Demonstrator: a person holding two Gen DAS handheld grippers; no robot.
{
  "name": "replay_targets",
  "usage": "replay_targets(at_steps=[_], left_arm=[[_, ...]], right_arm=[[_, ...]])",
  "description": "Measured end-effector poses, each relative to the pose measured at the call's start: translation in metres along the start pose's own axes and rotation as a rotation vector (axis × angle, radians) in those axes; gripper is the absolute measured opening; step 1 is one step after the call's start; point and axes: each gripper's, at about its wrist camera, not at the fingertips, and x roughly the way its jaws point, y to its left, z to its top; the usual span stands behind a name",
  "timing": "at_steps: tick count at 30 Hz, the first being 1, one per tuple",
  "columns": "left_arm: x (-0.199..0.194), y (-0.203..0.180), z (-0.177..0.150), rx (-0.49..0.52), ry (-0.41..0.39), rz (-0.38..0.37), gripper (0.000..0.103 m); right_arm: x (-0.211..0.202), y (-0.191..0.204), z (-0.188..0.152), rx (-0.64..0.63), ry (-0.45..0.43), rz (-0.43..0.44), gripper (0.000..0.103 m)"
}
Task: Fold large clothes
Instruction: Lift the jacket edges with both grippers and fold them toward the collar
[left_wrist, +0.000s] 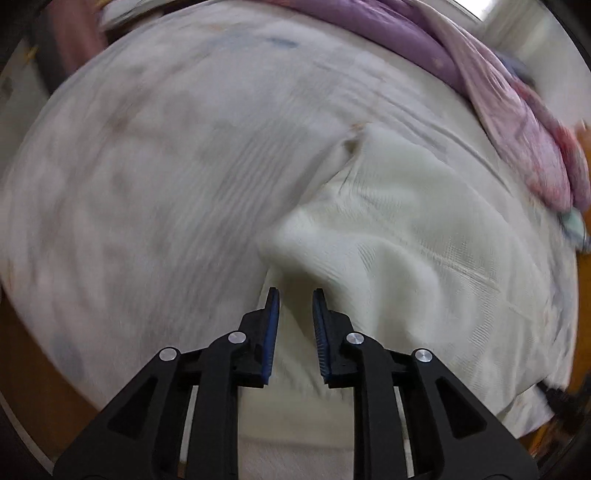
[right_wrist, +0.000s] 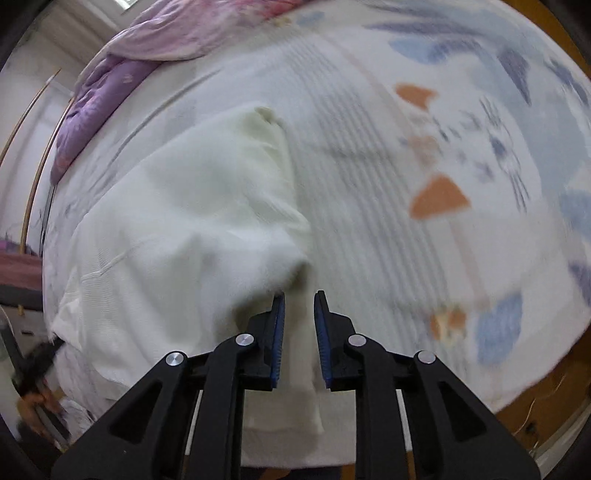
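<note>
A cream-white knit garment (left_wrist: 406, 236) lies partly folded on a bed, its folded edge rising in a soft ridge toward my left gripper (left_wrist: 295, 291). That gripper points steeply down over the fold, and a clear gap shows between its blue pads (left_wrist: 272, 332). Cream cloth shows in the gap, but the pads do not press on it. In the right wrist view the same garment (right_wrist: 184, 221) spreads to the left. My right gripper (right_wrist: 299, 295) hangs over its right edge, jaws likewise apart, with a strip of cloth showing between them. Both views are blurred by motion.
The bed sheet (right_wrist: 424, 155) is pale with blue and orange shapes. A purple and pink quilt (left_wrist: 498, 92) (right_wrist: 110, 81) is bunched at the far side. Brown floor (right_wrist: 535, 398) shows past the bed's edge. A hand (right_wrist: 33, 402) on a dark tool appears at lower left.
</note>
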Motion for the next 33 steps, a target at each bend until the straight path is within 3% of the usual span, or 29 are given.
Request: replay_targets(at_steps=[3, 5, 7, 8, 12, 17, 18, 20, 23, 29, 33], left_arm=[[-0.013, 0.014, -0.017, -0.11, -0.014, -0.03, 0.02], [-0.019, 0.016, -0.024, -0.165, -0.02, -0.064, 0.029], [-0.023, 0.014, -0.026, -0.203, -0.026, -0.094, 0.05], [-0.024, 0.012, -0.025, -0.217, -0.032, -0.118, 0.051], [-0.011, 0.0, -0.013, -0.236, -0.01, -0.147, 0.061], [0.026, -0.007, 0.001, -0.235, 0.052, -0.131, 0.061], [0.029, -0.007, 0.005, -0.24, 0.052, -0.14, 0.06], [0.035, -0.007, 0.013, -0.242, 0.052, -0.151, 0.055], [0.047, -0.002, 0.022, -0.243, 0.106, -0.15, 0.008], [0.017, 0.0, 0.021, -0.143, 0.092, -0.168, 0.004], [-0.004, 0.014, 0.01, -0.144, 0.099, -0.186, 0.004]], right_arm=[[-0.008, -0.016, -0.002, 0.144, 0.005, 0.131, 0.019], [-0.012, -0.022, -0.001, 0.23, -0.007, 0.207, 0.028], [-0.012, -0.025, -0.001, 0.326, -0.026, 0.285, 0.051], [-0.01, -0.023, 0.001, 0.351, -0.03, 0.309, 0.055], [0.012, -0.015, 0.002, 0.387, 0.005, 0.284, 0.056], [0.033, -0.015, 0.004, 0.46, 0.017, 0.291, 0.051], [0.035, -0.013, 0.005, 0.459, 0.01, 0.294, 0.047], [0.037, -0.009, 0.009, 0.427, 0.006, 0.281, 0.025], [0.034, -0.002, 0.014, 0.364, -0.008, 0.255, 0.012], [0.006, 0.001, 0.009, 0.313, -0.026, 0.259, 0.007], [-0.007, -0.001, -0.006, 0.296, -0.008, 0.252, 0.007]])
